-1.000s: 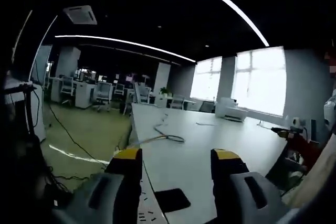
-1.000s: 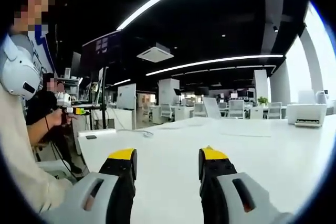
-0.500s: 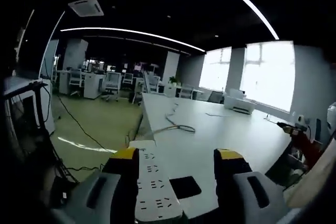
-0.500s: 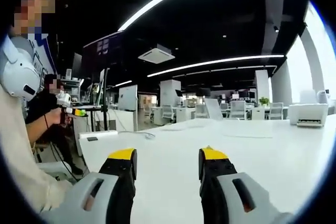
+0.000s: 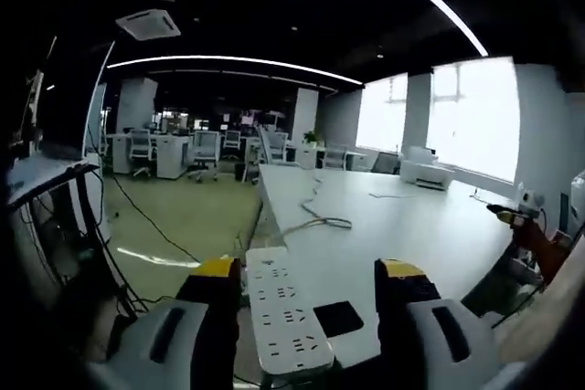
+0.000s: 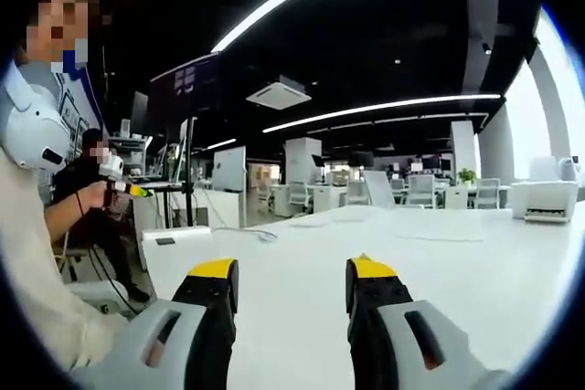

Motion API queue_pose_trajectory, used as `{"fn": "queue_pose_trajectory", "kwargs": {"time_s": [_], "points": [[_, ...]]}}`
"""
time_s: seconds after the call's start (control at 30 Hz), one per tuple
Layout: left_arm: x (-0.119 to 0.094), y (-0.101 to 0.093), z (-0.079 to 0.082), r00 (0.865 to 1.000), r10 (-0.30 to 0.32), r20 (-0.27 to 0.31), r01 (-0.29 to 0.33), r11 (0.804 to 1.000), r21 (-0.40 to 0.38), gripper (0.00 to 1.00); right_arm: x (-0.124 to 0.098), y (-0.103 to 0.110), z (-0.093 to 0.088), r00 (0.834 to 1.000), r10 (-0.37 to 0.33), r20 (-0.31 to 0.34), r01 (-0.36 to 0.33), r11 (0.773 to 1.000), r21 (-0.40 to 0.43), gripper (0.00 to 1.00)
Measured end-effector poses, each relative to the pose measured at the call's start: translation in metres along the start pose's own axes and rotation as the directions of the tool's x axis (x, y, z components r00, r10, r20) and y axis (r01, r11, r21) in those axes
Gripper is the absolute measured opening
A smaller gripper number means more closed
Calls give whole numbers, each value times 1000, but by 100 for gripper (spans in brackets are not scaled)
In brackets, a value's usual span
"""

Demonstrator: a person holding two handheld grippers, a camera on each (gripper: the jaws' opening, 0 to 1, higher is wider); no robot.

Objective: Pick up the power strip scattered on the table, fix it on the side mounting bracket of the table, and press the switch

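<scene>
Left gripper view: power strip (image 5: 286,321) at the table (image 5: 430,244) near edge now sits between spread left gripper (image 5: 309,282), newly framed; pickup pending. Right gripper (image 6: 288,280) spread, empty.

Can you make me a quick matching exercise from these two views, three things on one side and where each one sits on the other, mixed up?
Things:
1. power strip
2. black square patch
3. printer

Places:
A. far end of the table, right gripper view
B. between the left gripper's jaws, at the table edge
C. on the table beside the strip

Pairs: 1-B, 2-C, 3-A
</scene>
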State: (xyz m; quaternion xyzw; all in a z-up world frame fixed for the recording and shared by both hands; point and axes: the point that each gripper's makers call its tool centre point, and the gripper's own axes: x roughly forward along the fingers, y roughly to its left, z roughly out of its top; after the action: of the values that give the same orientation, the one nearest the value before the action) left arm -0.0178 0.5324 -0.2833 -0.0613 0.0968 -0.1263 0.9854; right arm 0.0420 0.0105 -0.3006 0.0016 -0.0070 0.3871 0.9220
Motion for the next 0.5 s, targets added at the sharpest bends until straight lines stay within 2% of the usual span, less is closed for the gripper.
{"fn": "queue_pose_trajectory", "kwargs": {"time_s": [0.3,0.5], "points": [[-1,13,0,995,47,-83,-45,999,25,61,8,4,6,999,35,5,-35,999,-8,43],[2,14,-8,986,44,-163,-40,999,29,60,15,10,8,998,60,-5,-61,998,-18,43]]}}
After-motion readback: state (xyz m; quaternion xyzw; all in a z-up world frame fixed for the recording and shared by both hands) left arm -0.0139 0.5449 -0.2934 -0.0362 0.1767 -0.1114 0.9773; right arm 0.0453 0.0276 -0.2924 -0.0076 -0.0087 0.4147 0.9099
